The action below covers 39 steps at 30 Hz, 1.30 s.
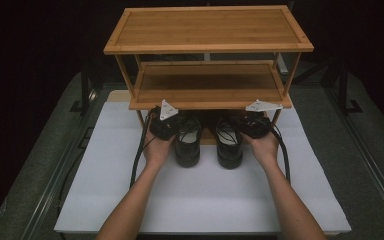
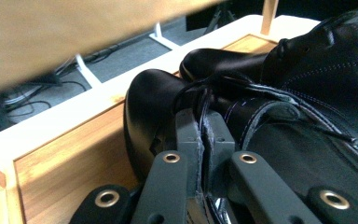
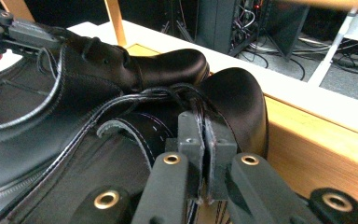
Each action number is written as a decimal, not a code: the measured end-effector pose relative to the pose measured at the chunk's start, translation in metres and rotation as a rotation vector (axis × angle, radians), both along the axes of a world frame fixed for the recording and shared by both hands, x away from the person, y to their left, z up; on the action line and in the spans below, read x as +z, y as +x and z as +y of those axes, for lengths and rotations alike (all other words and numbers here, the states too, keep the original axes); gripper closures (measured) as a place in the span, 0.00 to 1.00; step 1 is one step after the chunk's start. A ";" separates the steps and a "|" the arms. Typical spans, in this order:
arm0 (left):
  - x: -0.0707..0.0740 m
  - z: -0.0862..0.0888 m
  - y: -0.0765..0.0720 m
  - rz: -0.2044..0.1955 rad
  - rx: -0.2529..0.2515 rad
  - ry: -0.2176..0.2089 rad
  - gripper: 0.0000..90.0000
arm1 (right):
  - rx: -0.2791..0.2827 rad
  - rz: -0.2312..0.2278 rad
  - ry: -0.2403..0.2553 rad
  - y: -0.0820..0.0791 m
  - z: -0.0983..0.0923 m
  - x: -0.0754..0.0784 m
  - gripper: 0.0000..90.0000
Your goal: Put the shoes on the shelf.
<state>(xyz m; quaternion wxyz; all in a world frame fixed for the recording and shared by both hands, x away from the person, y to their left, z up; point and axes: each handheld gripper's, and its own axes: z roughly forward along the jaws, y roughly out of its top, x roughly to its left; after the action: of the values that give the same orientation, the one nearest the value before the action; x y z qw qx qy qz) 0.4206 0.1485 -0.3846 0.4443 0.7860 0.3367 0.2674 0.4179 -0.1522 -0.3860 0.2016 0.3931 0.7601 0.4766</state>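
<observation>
Two black leather lace-up shoes stand side by side with their toes under a bamboo shoe rack [image 1: 207, 30]. The left shoe [image 1: 187, 145] has its outer edge pinched by my left gripper [image 1: 172, 125]. In the left gripper view, the left gripper [image 2: 204, 135] is shut on that shoe's thin leather rim, and the toe [image 2: 154, 98] lies over the rack's lowest wooden shelf [image 2: 65, 172]. My right gripper [image 1: 247, 125] grips the right shoe [image 1: 229, 147] the same way. In the right gripper view, the right gripper [image 3: 205, 135] is clamped on that shoe's rim behind its toe [image 3: 237, 98].
The rack has a top shelf and a middle shelf [image 1: 207, 85] overhanging both grippers. It stands on a white board [image 1: 205, 200] laid over a dark grey table. Thin wooden posts [image 3: 116, 21] rise at the rack's corners. Cables and stands lie beyond the rack.
</observation>
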 end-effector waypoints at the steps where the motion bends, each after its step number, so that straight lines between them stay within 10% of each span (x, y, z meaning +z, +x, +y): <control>1: -0.001 -0.001 0.001 -0.005 0.005 0.004 0.97 | -0.007 0.001 -0.001 0.002 0.001 -0.002 0.97; 24: -0.008 0.000 -0.001 0.027 -0.028 -0.024 0.93 | -0.010 0.000 -0.006 0.002 0.007 -0.011 0.93; 39: 0.020 0.036 -0.036 0.074 -0.131 -0.093 0.44 | 0.028 0.002 0.029 -0.039 -0.016 0.017 0.54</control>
<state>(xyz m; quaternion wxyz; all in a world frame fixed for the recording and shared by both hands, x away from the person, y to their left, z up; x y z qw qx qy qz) 0.3845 0.1846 -0.3649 0.4841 0.7942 0.3129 0.1926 0.3793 -0.1683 -0.3688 0.1883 0.3858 0.7587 0.4899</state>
